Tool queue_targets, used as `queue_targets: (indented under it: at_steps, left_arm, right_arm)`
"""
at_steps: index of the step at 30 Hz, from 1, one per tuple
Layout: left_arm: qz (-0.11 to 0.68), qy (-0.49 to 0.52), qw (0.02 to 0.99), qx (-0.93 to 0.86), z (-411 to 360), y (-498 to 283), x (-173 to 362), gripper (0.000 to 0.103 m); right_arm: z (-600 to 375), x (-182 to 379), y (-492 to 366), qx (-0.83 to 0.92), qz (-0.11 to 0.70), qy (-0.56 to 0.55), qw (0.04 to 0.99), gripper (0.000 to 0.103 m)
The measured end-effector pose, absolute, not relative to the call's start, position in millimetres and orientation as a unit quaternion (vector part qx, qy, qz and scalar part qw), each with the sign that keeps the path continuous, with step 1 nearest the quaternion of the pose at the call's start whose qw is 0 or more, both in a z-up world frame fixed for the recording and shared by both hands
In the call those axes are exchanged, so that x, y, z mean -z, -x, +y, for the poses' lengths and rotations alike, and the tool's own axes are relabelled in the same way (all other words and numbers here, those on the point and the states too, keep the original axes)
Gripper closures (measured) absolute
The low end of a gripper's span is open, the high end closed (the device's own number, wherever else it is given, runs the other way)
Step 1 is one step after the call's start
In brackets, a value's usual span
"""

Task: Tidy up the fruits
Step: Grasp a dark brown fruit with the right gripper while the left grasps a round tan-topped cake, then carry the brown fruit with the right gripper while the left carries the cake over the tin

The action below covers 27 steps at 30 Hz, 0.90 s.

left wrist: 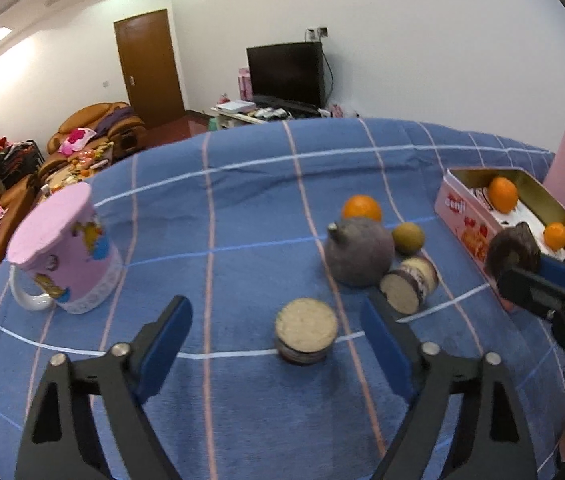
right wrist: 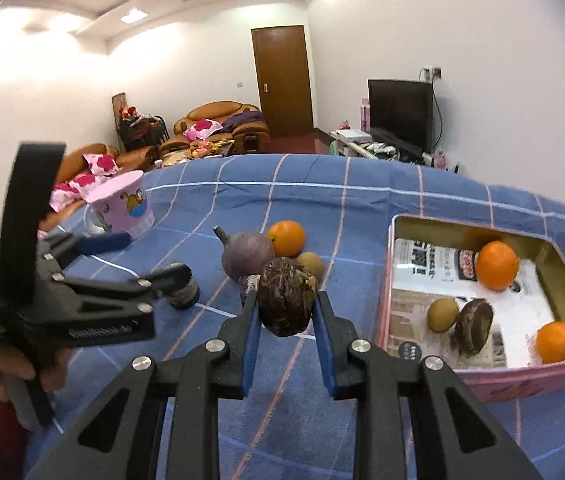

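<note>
Blue-padded fingers of the right gripper (right wrist: 287,308) are clamped on a dark wrinkled fruit (right wrist: 287,296), which is held above the blue checked cloth (right wrist: 322,208), just left of the pink tin (right wrist: 522,384). The same gripper (left wrist: 522,266) is seen from the left wrist view at the tin's near corner with the fruit (left wrist: 512,250) between its pads.

The left gripper (left wrist: 278,330) is held with its jaws wide apart and nothing between them; a short cut round piece (left wrist: 306,330) with a pale top stands on the cloth (left wrist: 242,200) just ahead of the gap. A second cut piece (left wrist: 408,284) lies on its side beyond it, touching a large purple root-like fruit (left wrist: 360,252). Behind that, an orange (left wrist: 361,208) and a small brown-green fruit (left wrist: 408,237) are grouped close.

Inside the paper-lined tin, two oranges (right wrist: 497,265) (right wrist: 554,341), a brown-green fruit (right wrist: 442,314) and a dark wrinkled one (right wrist: 474,326) are found. A pink mug (left wrist: 68,252) is set well apart at the left of the cloth. Farther off, a television (left wrist: 286,74), a brown door (left wrist: 148,66) and sofas (left wrist: 98,124) are seen.
</note>
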<state>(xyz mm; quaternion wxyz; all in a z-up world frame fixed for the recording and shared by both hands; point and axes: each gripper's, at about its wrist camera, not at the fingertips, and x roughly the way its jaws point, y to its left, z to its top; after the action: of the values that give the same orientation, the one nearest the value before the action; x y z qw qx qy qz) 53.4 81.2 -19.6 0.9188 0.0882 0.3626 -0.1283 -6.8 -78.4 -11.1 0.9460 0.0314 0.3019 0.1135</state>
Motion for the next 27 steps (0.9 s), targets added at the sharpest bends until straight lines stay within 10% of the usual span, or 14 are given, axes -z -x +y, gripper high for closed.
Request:
queue_targets:
  at_steps: [9, 27]
  left_arm:
    - [0.420, -0.089, 0.892, 0.144, 70, -69, 41, 0.066]
    - [0.263, -0.019, 0.962, 0.066, 80, -28, -4, 0.067]
  right_arm:
    - [-80, 10, 15, -0.118, 0.302, -0.046, 0.945, 0.076]
    - [-95, -3, 27, -0.120, 0.259, -0.074, 0.955, 0.076]
